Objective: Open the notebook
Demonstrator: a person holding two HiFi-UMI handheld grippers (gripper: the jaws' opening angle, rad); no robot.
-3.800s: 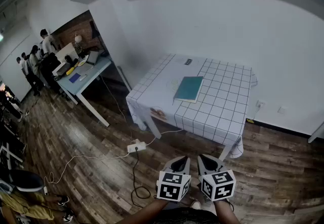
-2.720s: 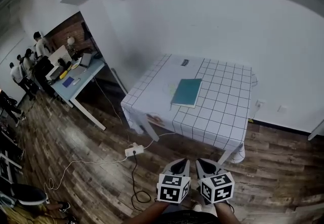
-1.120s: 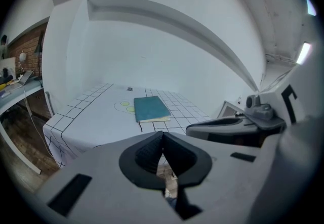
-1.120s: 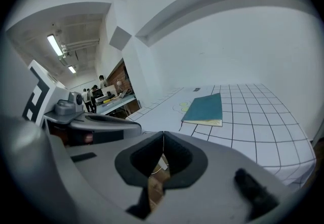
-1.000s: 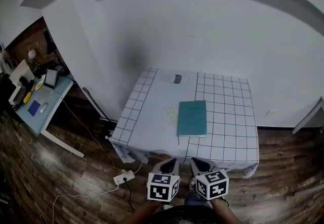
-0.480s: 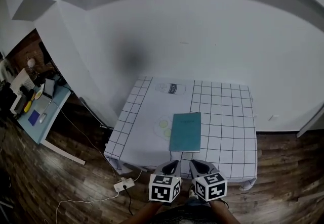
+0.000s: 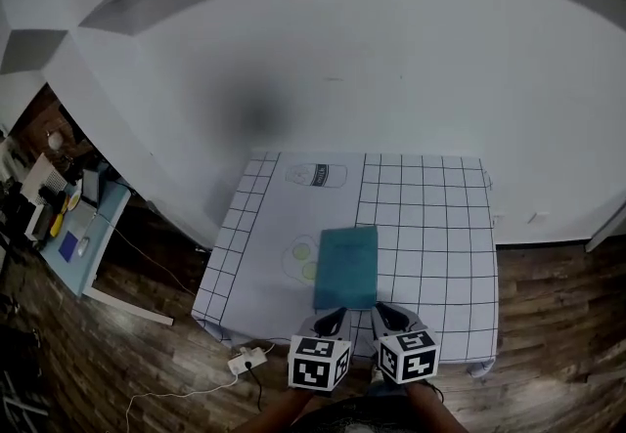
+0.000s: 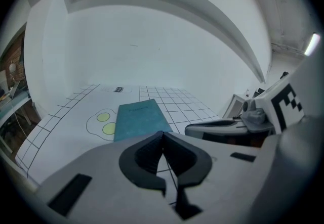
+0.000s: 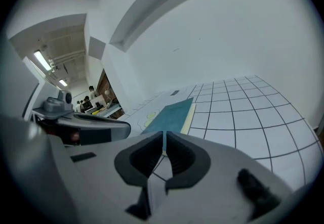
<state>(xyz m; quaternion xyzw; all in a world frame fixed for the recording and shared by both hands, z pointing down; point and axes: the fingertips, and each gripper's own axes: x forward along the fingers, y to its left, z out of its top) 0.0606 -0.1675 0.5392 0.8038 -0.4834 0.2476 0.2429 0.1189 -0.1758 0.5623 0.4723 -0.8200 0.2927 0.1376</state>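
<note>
Gridded tablecloth [image 7: 430, 226] under closed notebook [image 7: 346, 267]

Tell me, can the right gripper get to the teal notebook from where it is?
Probably yes. The notebook lies flat and closed on the table just ahead of the right gripper, with nothing between them. Its jaws are shut, so they would need to open to pinch the cover.

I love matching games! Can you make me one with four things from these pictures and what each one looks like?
Things:
1. notebook
2. tablecloth
3. floor
4. left gripper

Looks:
A. white with black grid lines
B. dark wooden planks
C. teal, lying closed
D. jaws shut, holding nothing

Pairs: 1-C, 2-A, 3-B, 4-D
</note>
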